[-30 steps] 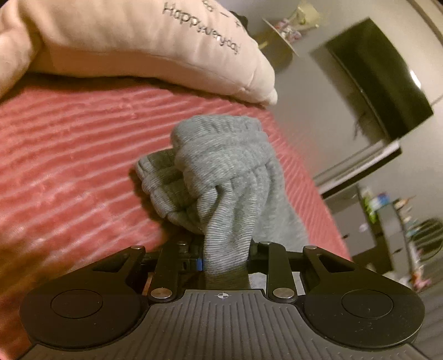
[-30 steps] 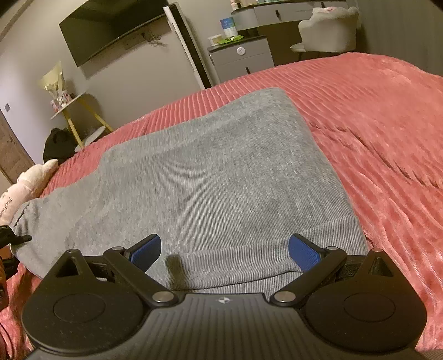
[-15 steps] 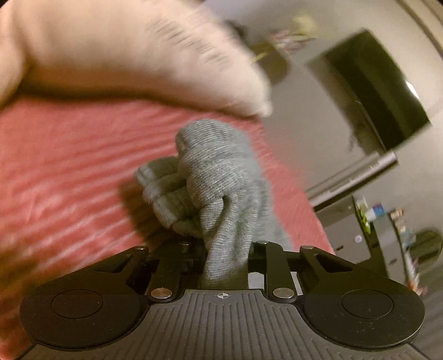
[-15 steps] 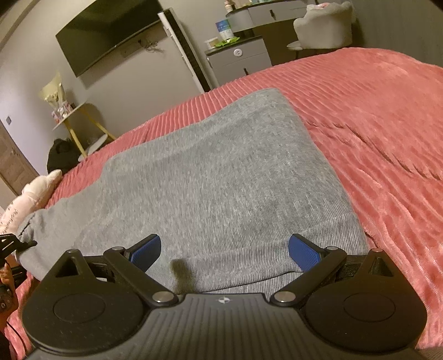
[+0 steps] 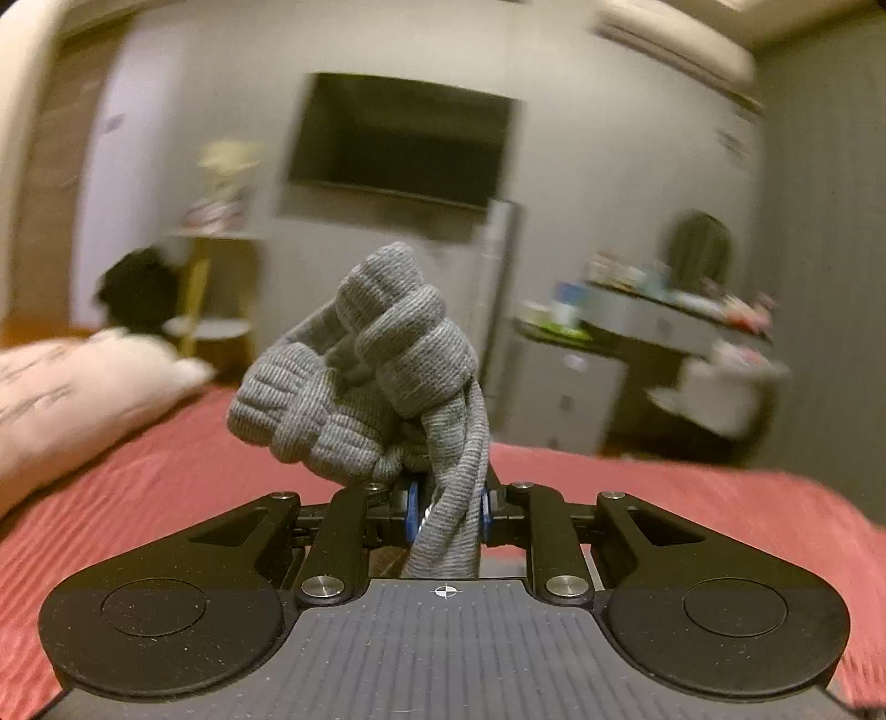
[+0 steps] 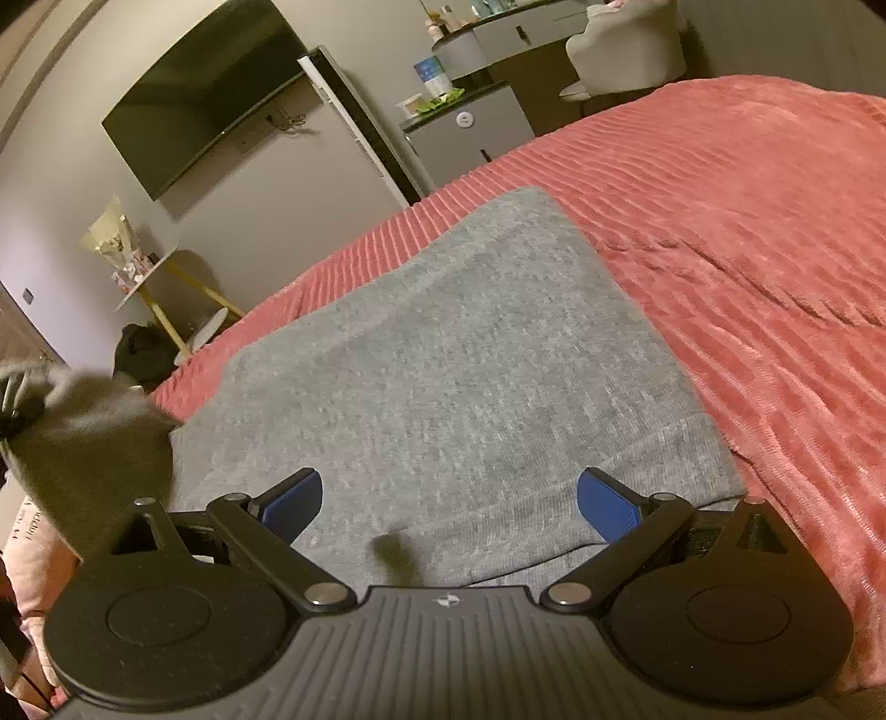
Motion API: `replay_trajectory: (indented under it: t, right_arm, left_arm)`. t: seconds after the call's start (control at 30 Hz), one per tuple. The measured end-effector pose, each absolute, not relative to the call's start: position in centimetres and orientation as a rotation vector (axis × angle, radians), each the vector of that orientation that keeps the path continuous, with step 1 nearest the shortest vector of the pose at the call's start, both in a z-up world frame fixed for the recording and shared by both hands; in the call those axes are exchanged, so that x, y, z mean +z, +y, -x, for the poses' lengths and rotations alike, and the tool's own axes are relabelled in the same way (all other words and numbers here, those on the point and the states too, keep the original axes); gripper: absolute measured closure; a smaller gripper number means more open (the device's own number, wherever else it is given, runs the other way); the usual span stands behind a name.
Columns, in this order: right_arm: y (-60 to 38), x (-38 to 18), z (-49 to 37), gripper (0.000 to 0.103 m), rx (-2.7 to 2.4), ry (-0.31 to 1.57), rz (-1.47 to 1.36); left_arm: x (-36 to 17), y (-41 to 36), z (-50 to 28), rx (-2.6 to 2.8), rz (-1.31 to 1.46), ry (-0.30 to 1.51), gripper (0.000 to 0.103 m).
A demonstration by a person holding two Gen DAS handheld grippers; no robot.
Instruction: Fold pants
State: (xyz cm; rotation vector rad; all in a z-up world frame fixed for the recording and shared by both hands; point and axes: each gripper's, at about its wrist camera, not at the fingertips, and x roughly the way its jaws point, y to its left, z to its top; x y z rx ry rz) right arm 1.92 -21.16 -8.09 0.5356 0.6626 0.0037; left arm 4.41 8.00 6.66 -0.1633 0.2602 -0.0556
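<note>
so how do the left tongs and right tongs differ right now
The left tongs are shut on a bunched end of the grey pants; the right tongs stand wide open, gripping nothing. The left holds its bunch clear of the red bedspread; the right hovers over flat fabric. Both have blue pads.

One pair of grey pants (image 6: 443,376), one red bedspread (image 6: 747,232), one pink pillow (image 5: 72,399), one wall television (image 5: 398,144), two grippers.

A bed covered in a ribbed coral-red blanket (image 6: 747,232) fills the foreground below pale grey walls, where a dark television (image 6: 205,94) hangs above a small round side table (image 6: 147,277) with yellow legs, a grey cabinet (image 6: 470,133) and what may be a pale upholstered chair (image 6: 626,50).
</note>
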Motion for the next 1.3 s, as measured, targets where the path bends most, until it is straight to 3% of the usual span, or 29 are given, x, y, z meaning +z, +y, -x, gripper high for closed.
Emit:
replay_trajectory:
  t: [0.23, 0.47, 0.57, 0.63, 0.7, 0.73, 0.87, 1.0, 1.2, 1.23, 1.3]
  right_arm:
    - [-21.8, -7.9, -1.8, 0.004, 0.012, 0.646, -0.592]
    - [-23.1, -7.9, -1.5, 0.004, 0.021, 0.621, -0.693]
    - [-23.1, -7.7, -1.5, 0.01, 0.027, 0.612, -0.7]
    - [-23.0, -7.4, -1.3, 0.018, 0.046, 0.608, -0.707]
    - [-22.8, -7.0, -1.3, 0.021, 0.084, 0.599, -0.73]
    - [-22.7, -6.8, -1.5, 0.021, 0.11, 0.598, -0.748]
    - [-21.9, -6.9, -3.5, 0.019, 0.183, 0.623, -0.842]
    - [-20.6, -8.4, -6.4, 0.011, 0.203, 0.696, -0.935]
    - [-18.8, -10.0, -9.3, 0.011, 0.175, 0.717, -1.003]
    - [-18.5, -10.0, -9.6, 0.013, 0.169, 0.708, -1.011]
    - [-18.0, -10.1, -9.7, 0.045, 0.166, 0.68, -1.004]
  left_arm:
    - [3.5, -1.9, -2.7, -0.233, -0.097, 0.358, 0.081]
    - [-1.0, -7.1, -1.4, -0.317, -0.362, 0.489, 0.069]
    - [-2.2, -7.6, -0.6, -0.331, -0.438, 0.528, 0.062]
    - [-1.1, -7.2, 0.1, -0.356, -0.421, 0.519, 0.05]
    - [1.1, -5.3, 1.3, -0.375, -0.327, 0.485, 0.019]
    - [1.7, -4.4, 2.3, -0.362, -0.286, 0.46, 0.015]
    - [3.7, -1.1, 3.8, -0.192, -0.194, 0.425, 0.008]
    - [2.0, 2.1, 2.7, -0.004, -0.18, 0.496, 0.009]
    - [0.0, 6.8, -0.9, 0.016, 0.062, 0.666, 0.012]
    - [0.1, 7.6, -0.4, 0.003, 0.125, 0.665, 0.012]
    - [0.3, 8.7, -1.0, -0.006, 0.225, 0.673, 0.012]
